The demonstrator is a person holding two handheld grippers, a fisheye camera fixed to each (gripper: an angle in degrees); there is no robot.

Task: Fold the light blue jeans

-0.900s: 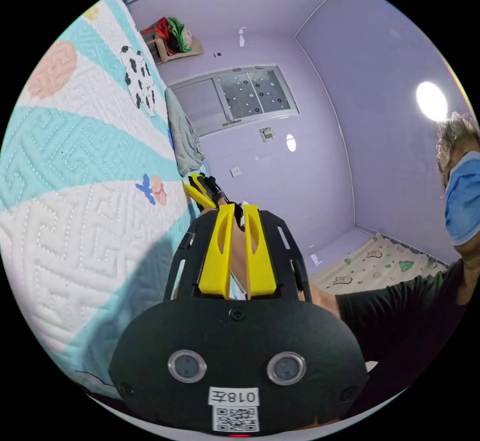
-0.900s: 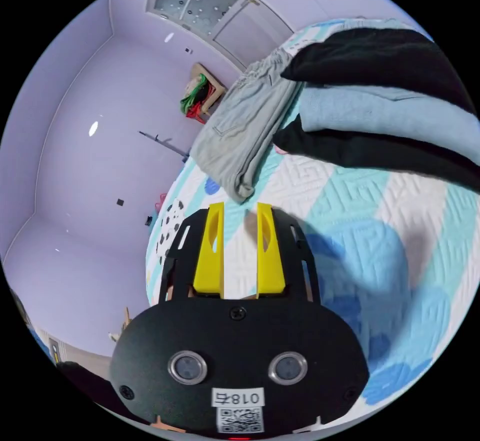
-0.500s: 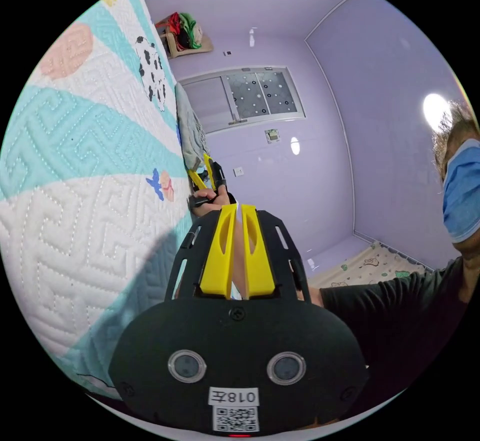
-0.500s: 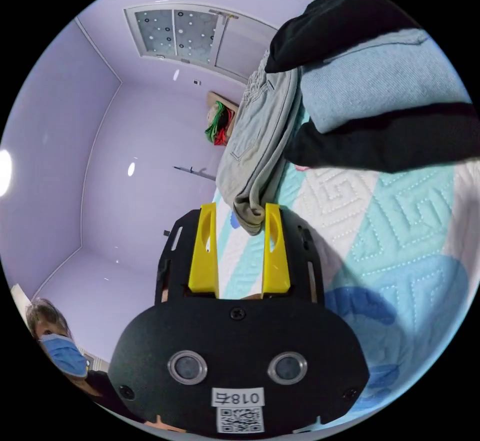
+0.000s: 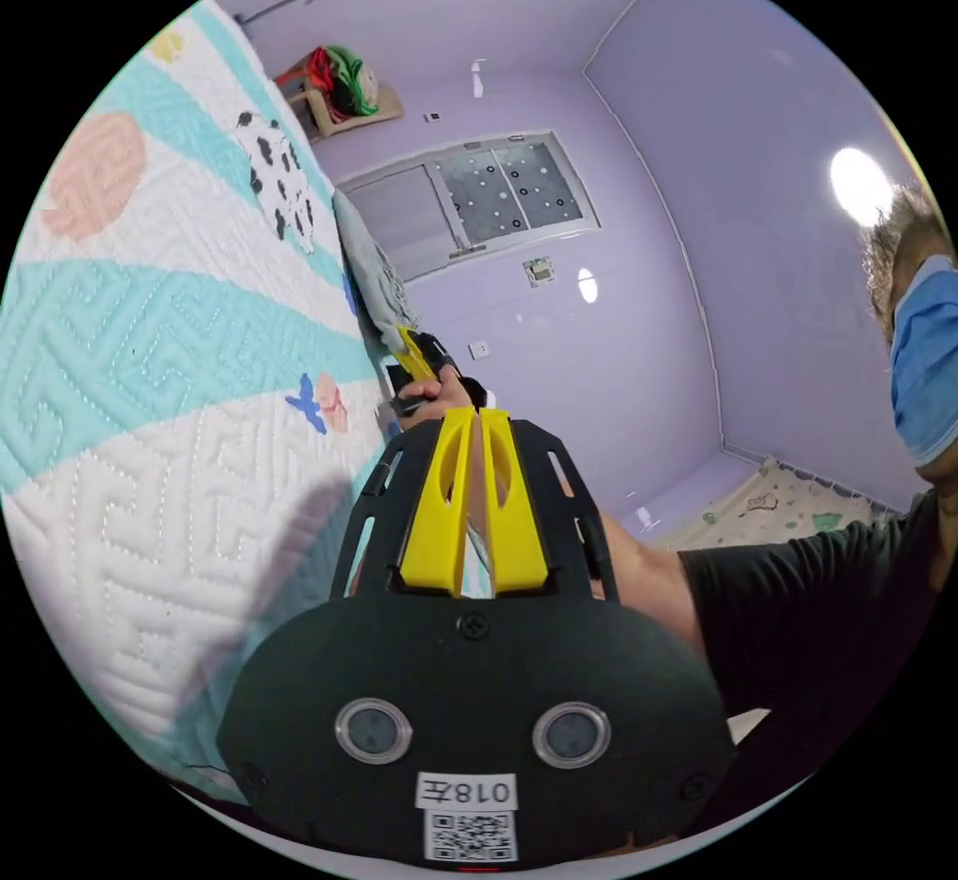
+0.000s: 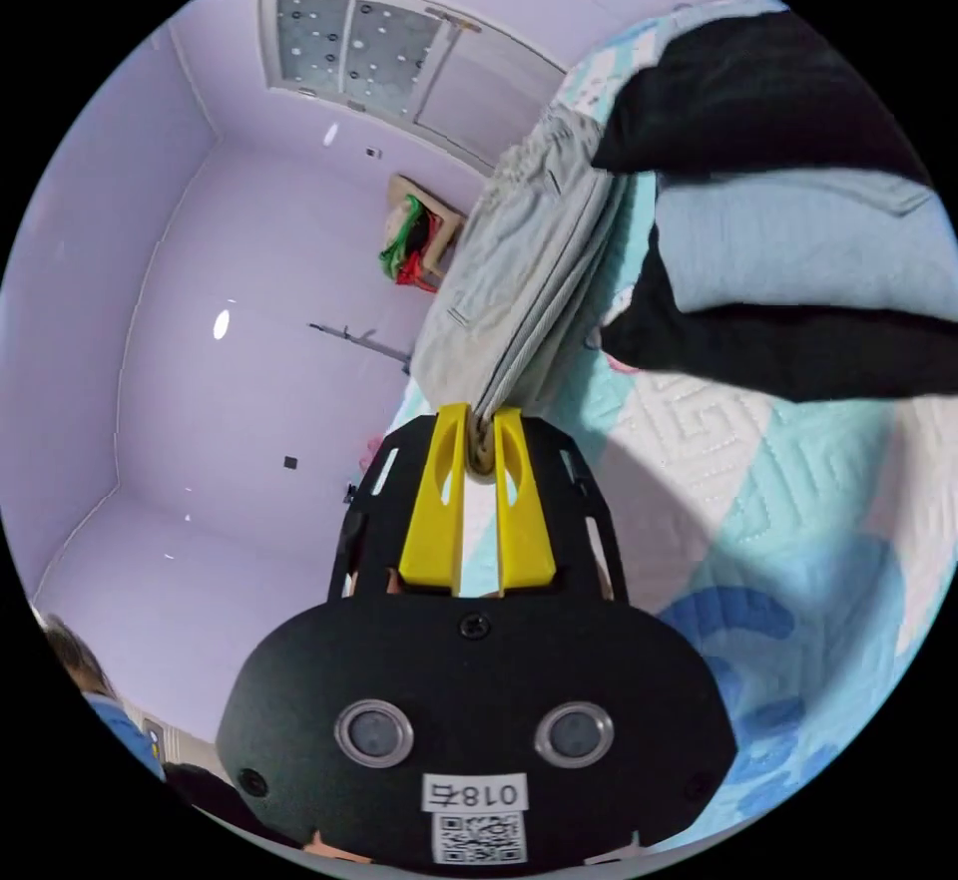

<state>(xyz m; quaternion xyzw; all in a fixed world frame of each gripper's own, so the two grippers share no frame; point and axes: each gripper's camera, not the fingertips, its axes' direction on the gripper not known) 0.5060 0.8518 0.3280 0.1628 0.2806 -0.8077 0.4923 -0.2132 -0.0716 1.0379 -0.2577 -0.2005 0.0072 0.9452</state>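
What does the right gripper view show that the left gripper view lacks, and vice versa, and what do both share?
Right gripper view: a stack of folded black and light blue clothes, and the right gripper shut on the light blue jeans. Left gripper view: the shut left gripper, a person's black sleeve. Both: the jeans, the teal-and-white quilted bedcover, the spotted window.
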